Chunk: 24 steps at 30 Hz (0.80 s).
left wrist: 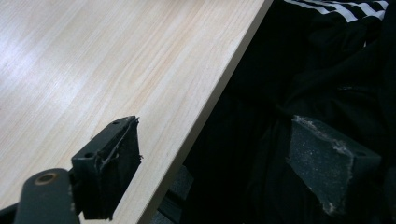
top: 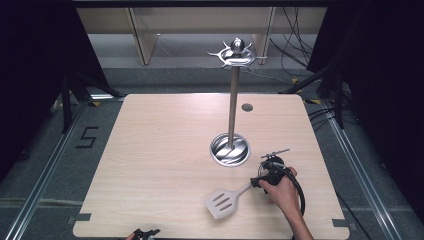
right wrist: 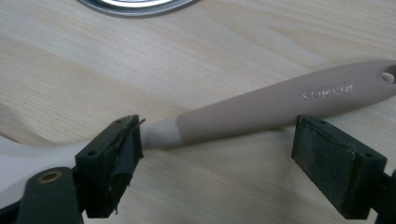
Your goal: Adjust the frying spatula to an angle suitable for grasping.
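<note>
Pale grey slotted plastic spatula (top: 225,201) with a taupe handle, flat on the light wooden table (top: 160,165), just in front of the round steel base of the tall utensil stand (top: 230,149) and a little toward the right edge. Right gripper (top: 264,181) over that handle, near the stand's base on the person's side; jaws spread wide with the handle (right wrist: 261,112) lying across the gap between them, neither pad pressed on it, nothing gripped. Raised lettering "SUPER" near the handle's hanging hole. Left gripper (top: 145,233) well away from the stand, at the table's near edge; jaws wide apart, empty, one pad (left wrist: 112,163) over the wood, the other beyond the edge before dark clothing (left wrist: 336,65).
</note>
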{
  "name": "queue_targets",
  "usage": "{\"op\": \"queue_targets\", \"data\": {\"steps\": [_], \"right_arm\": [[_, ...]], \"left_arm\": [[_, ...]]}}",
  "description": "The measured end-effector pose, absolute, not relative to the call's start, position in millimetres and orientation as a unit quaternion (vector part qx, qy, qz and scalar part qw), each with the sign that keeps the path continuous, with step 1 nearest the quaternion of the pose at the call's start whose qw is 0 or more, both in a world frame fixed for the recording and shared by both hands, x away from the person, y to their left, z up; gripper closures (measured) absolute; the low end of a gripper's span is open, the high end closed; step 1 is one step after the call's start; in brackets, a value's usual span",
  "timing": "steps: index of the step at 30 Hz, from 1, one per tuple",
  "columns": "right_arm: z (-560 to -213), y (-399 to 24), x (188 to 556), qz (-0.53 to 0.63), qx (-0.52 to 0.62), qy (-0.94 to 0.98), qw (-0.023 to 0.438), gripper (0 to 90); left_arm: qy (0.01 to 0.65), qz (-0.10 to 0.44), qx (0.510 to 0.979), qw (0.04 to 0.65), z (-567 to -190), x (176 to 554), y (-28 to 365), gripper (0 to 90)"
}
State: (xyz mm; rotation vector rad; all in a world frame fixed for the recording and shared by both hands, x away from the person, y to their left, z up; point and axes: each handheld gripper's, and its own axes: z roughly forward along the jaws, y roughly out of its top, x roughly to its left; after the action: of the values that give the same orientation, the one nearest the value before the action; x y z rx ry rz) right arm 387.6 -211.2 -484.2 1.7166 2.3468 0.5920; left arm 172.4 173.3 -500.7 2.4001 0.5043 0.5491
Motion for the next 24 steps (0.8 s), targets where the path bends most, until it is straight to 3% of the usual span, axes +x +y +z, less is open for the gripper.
{"op": "queue_targets", "data": {"steps": [20, 24], "right_arm": [[-484, -202, 414, 0.193, 0.607, 0.770, 0.040, 14.6], [-485, -195, 419, 0.182, 0.603, 0.775, 0.049, 14.9]], "left_arm": [[0.180, 0.207, 0.910, 0.309, -500, 172, 171, 16.5], [0.181, 0.204, 0.910, 0.311, -501, 172, 171, 16.5]]}}
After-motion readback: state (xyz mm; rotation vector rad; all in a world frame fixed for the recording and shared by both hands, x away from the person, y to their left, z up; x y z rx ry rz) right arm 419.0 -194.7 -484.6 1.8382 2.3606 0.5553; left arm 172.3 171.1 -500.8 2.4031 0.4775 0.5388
